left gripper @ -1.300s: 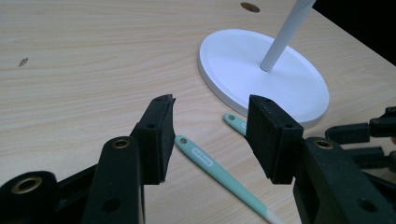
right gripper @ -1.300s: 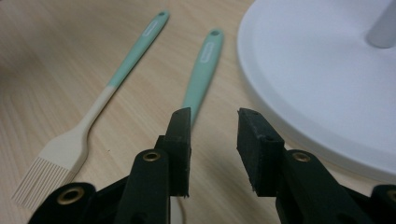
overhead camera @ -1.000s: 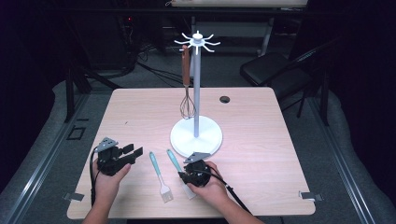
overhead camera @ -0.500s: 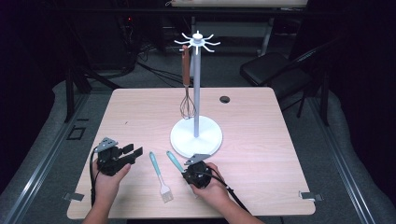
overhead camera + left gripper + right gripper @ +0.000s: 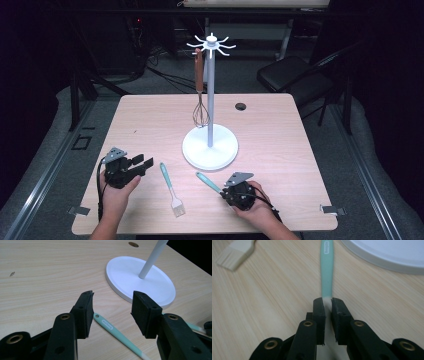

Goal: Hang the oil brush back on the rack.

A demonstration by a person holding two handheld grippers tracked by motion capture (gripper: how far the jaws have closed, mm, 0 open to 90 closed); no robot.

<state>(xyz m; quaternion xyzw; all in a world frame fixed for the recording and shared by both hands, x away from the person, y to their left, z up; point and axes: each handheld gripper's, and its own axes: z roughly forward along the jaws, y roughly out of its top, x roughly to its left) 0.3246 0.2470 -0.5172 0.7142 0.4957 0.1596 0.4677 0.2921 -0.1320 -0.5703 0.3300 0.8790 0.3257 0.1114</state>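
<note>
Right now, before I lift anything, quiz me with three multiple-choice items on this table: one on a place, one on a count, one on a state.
1. Where is the whisk?
A. Hanging from the white hook stand
B. Flat on the table
C. In the left gripper

2. How many teal-handled tools are on the table?
A. One
B. Two
C. Four

3. How does the right gripper stand?
A. Wide open above the stand's base
B. Its jaws shut on a teal handle
C. Shut on the whisk

Key: 1 A, its brown handle hangs from a hook at the stand's top. 2 B, the pastry brush lies free and a second teal handle runs into the right gripper. 3 B, the right gripper view shows the jaws pinching that handle's end; they have just been closing.
</note>
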